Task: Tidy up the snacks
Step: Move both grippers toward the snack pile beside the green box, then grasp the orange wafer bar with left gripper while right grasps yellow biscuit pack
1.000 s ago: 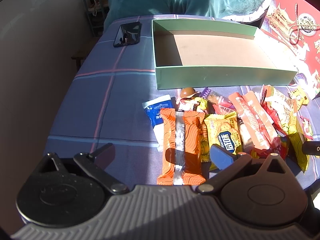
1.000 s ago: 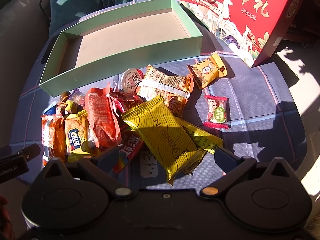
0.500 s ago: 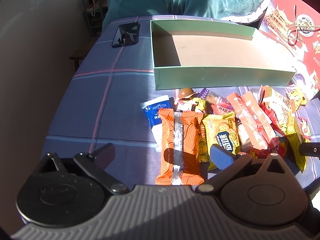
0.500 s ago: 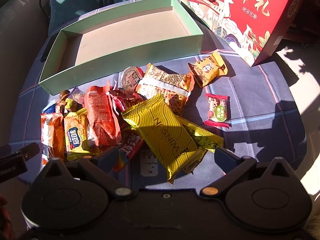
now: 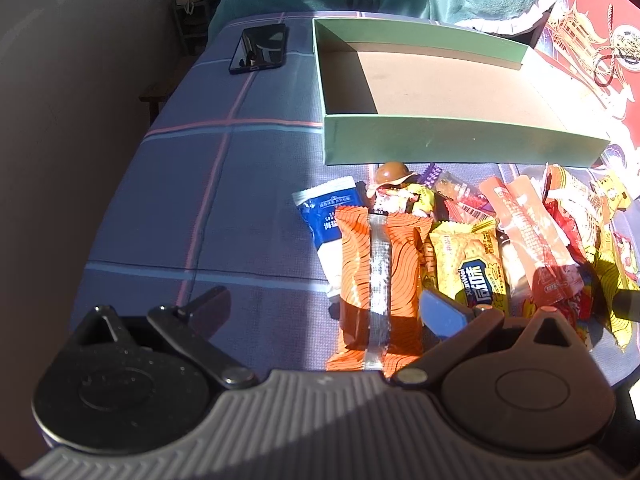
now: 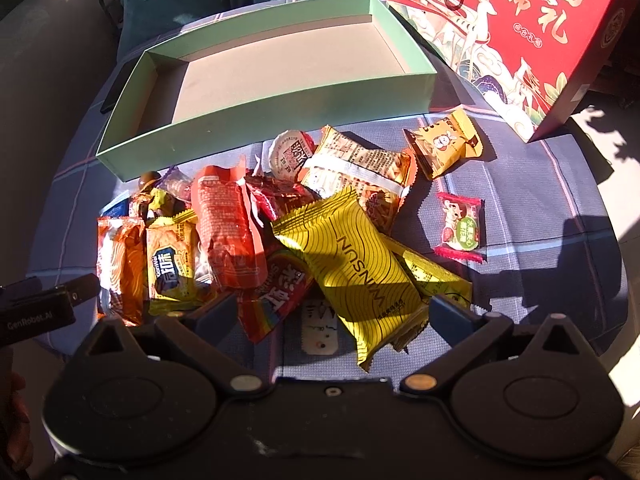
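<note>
A pile of snack packets lies on the blue plaid tablecloth in front of an empty pale green box [image 5: 460, 142] [image 6: 256, 116]. In the left wrist view my left gripper [image 5: 326, 306] is open, its fingers either side of the near end of an orange striped packet [image 5: 380, 276]; a yellow cracker packet [image 5: 472, 264] and a blue-and-white sachet [image 5: 328, 216] lie beside it. My right gripper [image 6: 334, 312] is open above the near end of a yellow striped packet [image 6: 352, 264], with a rainbow candy bag [image 6: 280, 292] at its left finger.
A black phone [image 5: 260, 48] lies at the table's far left. A red gift box [image 6: 532, 28] stands to the right of the green box. Two small sweets [image 6: 444, 148] [image 6: 460, 224] lie apart on the right. The table edge drops off on the left.
Both gripper views have shifted slightly; the snack pile and green box sit a little differently in frame. Nothing has been picked up or moved.
</note>
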Motion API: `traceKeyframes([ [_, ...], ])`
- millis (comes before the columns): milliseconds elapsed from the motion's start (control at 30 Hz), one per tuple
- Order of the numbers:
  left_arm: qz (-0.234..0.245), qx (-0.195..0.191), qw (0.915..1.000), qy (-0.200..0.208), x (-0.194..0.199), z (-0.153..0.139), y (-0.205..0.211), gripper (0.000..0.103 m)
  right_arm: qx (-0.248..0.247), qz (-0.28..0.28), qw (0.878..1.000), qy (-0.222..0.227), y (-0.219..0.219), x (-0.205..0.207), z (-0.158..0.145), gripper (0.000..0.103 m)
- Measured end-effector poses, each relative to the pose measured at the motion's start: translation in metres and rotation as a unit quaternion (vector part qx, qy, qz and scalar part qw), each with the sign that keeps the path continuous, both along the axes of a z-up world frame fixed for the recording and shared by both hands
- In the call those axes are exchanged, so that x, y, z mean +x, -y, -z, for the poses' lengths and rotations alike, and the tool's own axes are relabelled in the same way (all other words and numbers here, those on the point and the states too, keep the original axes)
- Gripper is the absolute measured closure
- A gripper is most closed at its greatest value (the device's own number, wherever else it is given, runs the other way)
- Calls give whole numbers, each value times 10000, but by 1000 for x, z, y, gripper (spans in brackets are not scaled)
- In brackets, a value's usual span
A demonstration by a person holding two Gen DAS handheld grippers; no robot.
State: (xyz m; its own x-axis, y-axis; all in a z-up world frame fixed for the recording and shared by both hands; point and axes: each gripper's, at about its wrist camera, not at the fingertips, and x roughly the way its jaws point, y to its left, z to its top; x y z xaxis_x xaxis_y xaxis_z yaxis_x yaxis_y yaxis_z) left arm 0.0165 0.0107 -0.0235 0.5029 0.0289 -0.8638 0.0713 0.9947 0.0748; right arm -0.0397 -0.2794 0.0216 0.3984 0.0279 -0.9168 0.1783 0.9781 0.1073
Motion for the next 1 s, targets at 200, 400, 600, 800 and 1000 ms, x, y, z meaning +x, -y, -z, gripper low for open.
traceKeyframes([
  [200, 123, -273, 9995, -120, 17, 16, 4, 0, 119, -676, 9957, 624, -18, 7, -9, 0],
  [400, 354, -696, 9965, -311, 19, 29, 12, 51, 482, -886, 9934, 542, -32, 29, -13, 0],
  [600, 100, -722, 9971, -226, 20, 28, -17, 49, 1108, -1089, 9871, 398, -52, 52, -4, 2],
  [800, -196, -441, 9984, -303, 17, 26, -51, 23, 1241, -1508, 9807, 93, -91, 66, 15, 39],
  [1000, -313, -647, 9957, -589, 13, 36, -60, 16, 1053, -1496, 9829, -205, -106, 72, 33, 40],
])
